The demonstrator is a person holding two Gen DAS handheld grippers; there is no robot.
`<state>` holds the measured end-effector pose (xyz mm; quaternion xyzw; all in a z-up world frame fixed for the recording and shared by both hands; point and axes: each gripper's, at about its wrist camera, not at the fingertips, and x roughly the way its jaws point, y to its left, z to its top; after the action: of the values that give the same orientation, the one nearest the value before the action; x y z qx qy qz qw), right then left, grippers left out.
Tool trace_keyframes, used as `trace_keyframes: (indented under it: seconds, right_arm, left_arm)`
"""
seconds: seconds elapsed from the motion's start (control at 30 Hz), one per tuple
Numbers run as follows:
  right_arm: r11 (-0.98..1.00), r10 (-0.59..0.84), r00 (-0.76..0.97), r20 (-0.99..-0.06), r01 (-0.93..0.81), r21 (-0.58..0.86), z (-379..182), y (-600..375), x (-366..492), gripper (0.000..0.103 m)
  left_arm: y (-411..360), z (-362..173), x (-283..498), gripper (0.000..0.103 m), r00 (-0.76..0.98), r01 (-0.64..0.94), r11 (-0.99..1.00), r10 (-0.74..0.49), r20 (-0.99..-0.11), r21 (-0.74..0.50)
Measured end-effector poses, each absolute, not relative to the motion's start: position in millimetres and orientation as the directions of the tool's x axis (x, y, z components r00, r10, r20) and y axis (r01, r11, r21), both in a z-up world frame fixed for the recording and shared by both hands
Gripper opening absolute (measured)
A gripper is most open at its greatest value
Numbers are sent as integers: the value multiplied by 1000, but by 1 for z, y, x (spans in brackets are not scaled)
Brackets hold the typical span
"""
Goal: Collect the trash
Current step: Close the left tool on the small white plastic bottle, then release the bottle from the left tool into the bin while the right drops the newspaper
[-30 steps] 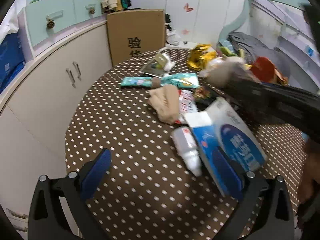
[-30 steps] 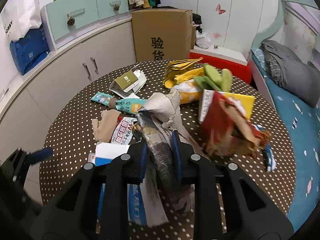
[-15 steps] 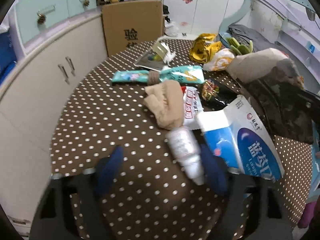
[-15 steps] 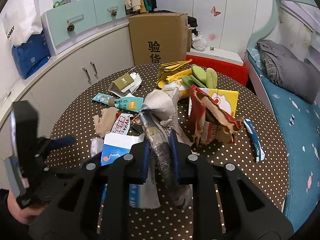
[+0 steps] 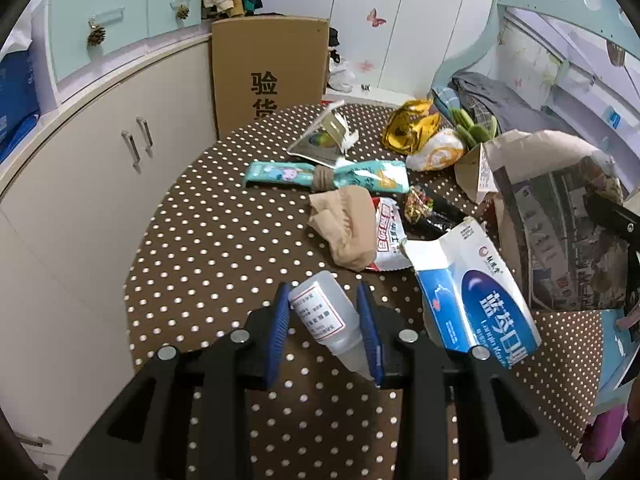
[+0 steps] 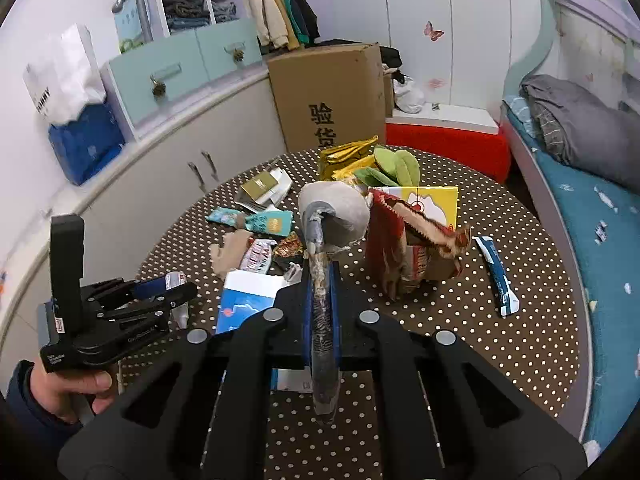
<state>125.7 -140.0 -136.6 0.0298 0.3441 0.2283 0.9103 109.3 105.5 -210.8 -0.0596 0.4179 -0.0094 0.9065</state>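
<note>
My left gripper [image 5: 325,330] is closed around a small white plastic bottle [image 5: 324,316] lying on the brown polka-dot round table [image 5: 200,248]; both blue pads touch its sides. It also shows in the right wrist view [image 6: 160,294] at the left. My right gripper [image 6: 322,300] is shut on the rim of a grey-brown paper bag [image 6: 334,216], held upright above the table; the bag shows in the left wrist view [image 5: 560,224] at the right. A blue-and-white carton [image 5: 476,296] lies right of the bottle.
Loose trash covers the table: a beige stocking [image 5: 346,228], a teal wrapper [image 5: 328,176], a red-white packet [image 5: 390,236], a gold foil bag [image 5: 412,128], a torn red bag [image 6: 408,248], a blue tube [image 6: 498,276]. Cabinets [image 5: 80,184] left, cardboard box [image 5: 268,68] behind, bed [image 6: 592,208] right.
My left gripper moved forward to the white bottle and closed its jaws on it. My right gripper lifted the paper bag slightly higher.
</note>
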Motion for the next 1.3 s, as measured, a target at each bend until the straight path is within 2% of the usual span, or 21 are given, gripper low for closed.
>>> trace_keyframes:
  seconds: [0.23, 0.37, 0.5, 0.67, 0.83, 1.03, 1.3]
  right_arm:
    - [846, 533, 689, -490, -441, 300, -98, -164, 109, 7]
    - [841, 539, 730, -420, -432, 327, -73, -191, 102, 7]
    - [866, 485, 793, -369, -377, 327, -54, -233, 95, 7]
    - [910, 348, 872, -345, -226, 348, -49, -310, 89, 7]
    - [924, 173, 895, -411, -3, 383, -80, -394, 84, 7]
    - [884, 53, 827, -559, 222, 411, -154, -472, 91, 7]
    - [805, 73, 698, -713, 381, 455, -264, -526, 126, 7]
  left_arm:
    - [96, -169, 97, 33, 716, 5, 990, -100, -691, -138]
    - [72, -135, 97, 33, 761, 69, 985, -153, -630, -156]
    - [30, -104, 104, 33, 783, 175, 969, -244, -572, -174]
    - [-41, -79, 115, 33, 765, 328, 928, -371, -526, -178]
    - [-135, -74, 125, 33, 687, 493, 850, -510, -517, -184]
    - [-242, -105, 142, 33, 534, 614, 759, -602, -593, -217]
    - [-359, -191, 185, 33, 329, 674, 707, -545, -771, -212]
